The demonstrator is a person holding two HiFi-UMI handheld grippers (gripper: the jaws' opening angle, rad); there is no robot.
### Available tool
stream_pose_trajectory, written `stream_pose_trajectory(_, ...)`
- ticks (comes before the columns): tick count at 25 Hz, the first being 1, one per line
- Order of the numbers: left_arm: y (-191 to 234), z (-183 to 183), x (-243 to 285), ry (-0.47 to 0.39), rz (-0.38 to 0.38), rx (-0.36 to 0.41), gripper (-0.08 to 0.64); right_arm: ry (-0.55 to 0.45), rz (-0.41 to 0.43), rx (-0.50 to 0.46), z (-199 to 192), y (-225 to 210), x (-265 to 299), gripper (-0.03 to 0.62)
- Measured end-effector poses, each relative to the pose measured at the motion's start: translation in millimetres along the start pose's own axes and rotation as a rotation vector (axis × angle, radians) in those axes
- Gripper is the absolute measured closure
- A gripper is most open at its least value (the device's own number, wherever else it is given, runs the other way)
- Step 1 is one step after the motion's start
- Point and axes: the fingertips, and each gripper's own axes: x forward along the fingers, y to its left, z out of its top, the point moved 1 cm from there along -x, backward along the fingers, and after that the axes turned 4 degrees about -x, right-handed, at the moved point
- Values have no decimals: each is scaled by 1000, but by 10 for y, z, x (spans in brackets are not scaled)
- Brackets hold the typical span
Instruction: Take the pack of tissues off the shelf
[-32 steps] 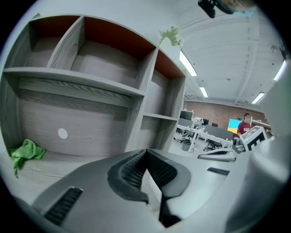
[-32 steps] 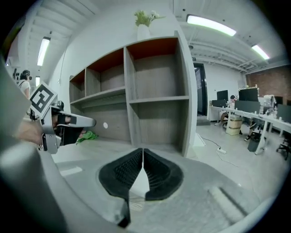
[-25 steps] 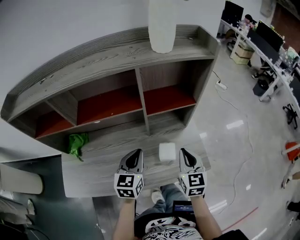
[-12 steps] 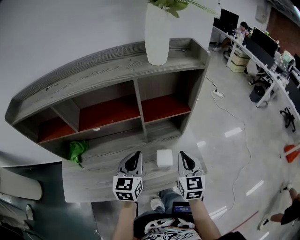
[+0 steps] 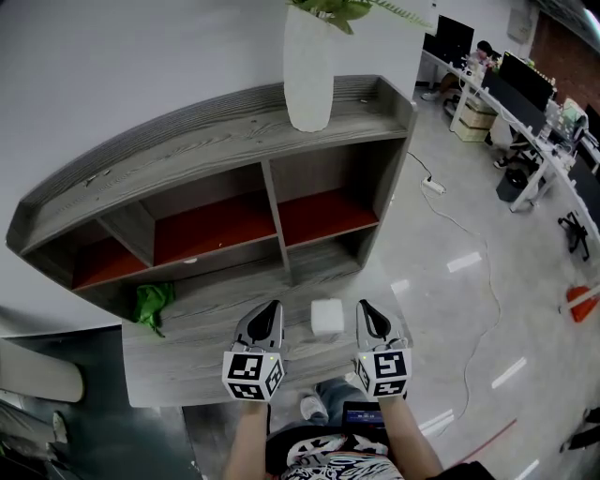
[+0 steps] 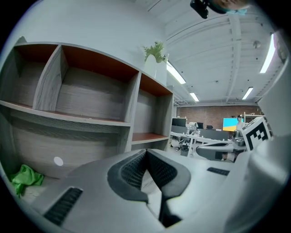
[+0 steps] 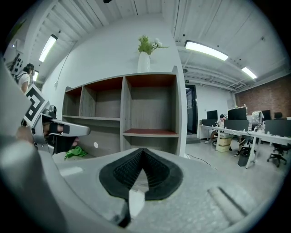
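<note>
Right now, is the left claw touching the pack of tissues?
Apart. The head view shows a strip of bare shelf between the left claw and the pack of tissues.

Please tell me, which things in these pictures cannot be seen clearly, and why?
Pack of tissues: head view, too small to show any print or wrapping.
Plant: head view, cut off by the top edge.
White round spot on the shelf: left gripper view, too small to identify.
</note>
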Motion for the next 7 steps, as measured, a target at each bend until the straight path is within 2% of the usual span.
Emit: stream_pose_trajectory(7, -15, 34, 5, -14, -9, -25, 555, 3, 9, 1, 3, -11, -5, 588)
